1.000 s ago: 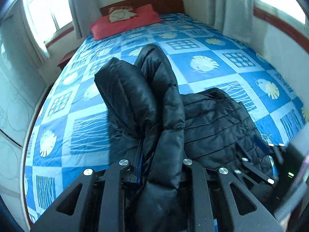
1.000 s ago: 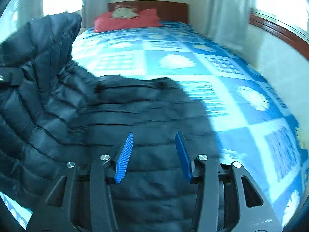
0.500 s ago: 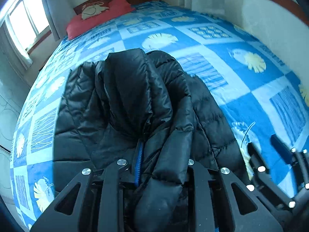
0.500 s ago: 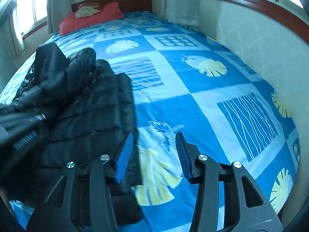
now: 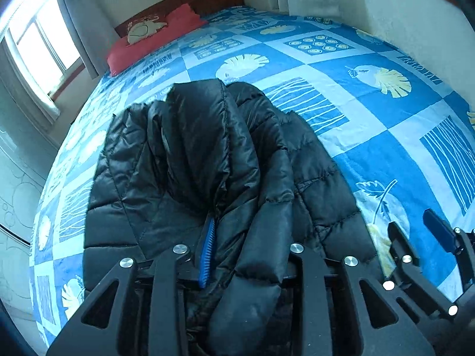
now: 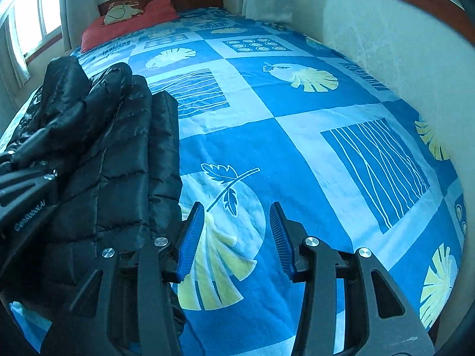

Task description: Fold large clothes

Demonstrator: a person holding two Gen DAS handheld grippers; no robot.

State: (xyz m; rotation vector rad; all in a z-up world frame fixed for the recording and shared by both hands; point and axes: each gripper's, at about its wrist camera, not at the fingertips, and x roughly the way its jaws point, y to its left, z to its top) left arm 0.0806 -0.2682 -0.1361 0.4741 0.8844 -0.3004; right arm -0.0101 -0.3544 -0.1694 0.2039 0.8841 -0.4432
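The black quilted puffer jacket (image 5: 207,160), glossy and puffy with stitched panels, lay bunched at the centre and lower left of the left wrist frame on the bed (image 5: 371,112), whose soft blue-and-white checked cover carried pale yellow leaf prints, with a red pillow (image 5: 154,35) at the upper left. The left hand-held gripper (image 5: 246,255) was clamped on a thick fold of the jacket, only one ribbed blue pad showing, while the right hand-held gripper (image 6: 234,237) stood open and empty above the bedcover, just right of the jacket. Compared with half a second before, the jacket sat slightly lower and flatter, and the right hand-held gripper had shifted a little farther right of its edge.
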